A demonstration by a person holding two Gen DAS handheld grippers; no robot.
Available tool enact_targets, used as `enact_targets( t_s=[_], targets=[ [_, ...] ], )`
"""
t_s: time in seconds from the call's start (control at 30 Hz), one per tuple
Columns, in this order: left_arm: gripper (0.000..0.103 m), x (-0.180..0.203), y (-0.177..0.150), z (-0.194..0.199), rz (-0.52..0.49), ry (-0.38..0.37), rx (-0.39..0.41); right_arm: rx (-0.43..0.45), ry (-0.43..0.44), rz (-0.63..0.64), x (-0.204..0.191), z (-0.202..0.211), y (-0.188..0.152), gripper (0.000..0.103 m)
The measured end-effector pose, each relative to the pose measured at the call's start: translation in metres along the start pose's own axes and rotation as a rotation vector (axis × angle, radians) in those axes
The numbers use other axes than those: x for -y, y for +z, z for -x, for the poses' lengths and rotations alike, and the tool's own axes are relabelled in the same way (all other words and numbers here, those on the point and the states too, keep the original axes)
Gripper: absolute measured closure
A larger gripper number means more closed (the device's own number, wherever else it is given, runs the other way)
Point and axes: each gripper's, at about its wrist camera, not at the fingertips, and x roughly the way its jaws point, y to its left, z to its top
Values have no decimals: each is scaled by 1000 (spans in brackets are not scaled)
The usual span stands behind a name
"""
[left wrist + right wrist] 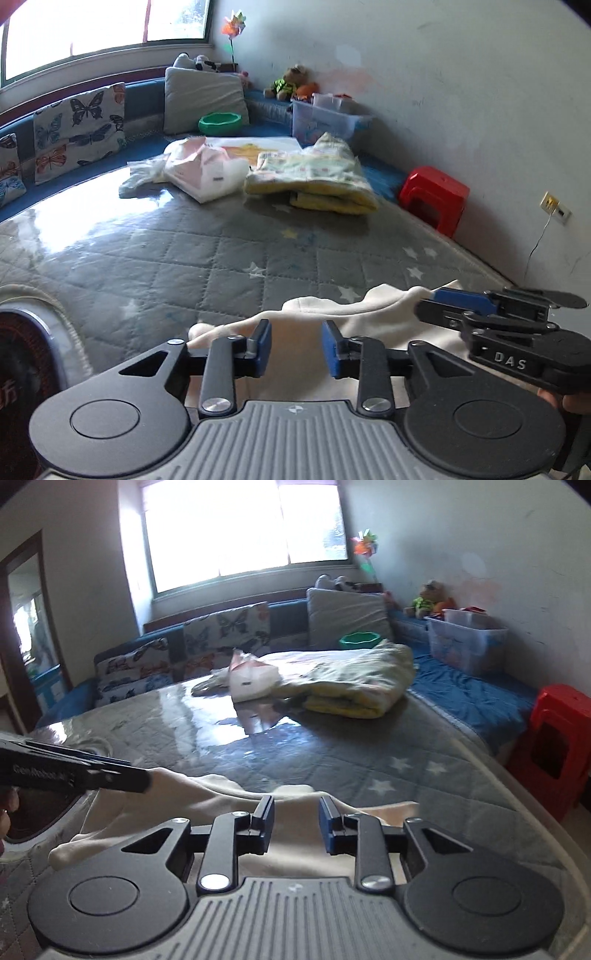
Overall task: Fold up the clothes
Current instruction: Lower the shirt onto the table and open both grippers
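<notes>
Where it lies, cream garment (373, 317) bunches (rumpled).

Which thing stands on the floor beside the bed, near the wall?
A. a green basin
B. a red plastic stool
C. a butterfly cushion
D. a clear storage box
B: the red plastic stool stands below the mattress edge by the wall, as the right wrist view also shows.

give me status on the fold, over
Left gripper open, right gripper open, nothing pinched. Cream garment bunched beneath both. Quilted mat ahead unobstructed.
</notes>
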Motion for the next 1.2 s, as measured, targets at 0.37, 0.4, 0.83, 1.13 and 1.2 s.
enact_targets(
  t_s=[0.37, 0.4, 0.83, 1.13, 1.2],
  targets=[
    [68, -9, -1, -31, 54, 3, -45, -42, -25, 61, -11, -29, -3, 54],
    [65, -8, -1, -28, 51, 7, -44, -38, -23, 63, -12, -26, -3, 53],
    [33, 20, -28, 22, 0, 20, -17, -18, -44, 82, -33, 32, -23, 24],
    [16, 31, -48, 53, -18, 38, 11, -7, -53, 98, -45, 60, -37, 15],
    [13, 33, -51, 58, -24, 43, 12, -7, -54, 97, -46, 64, -40, 11]
  ],
)
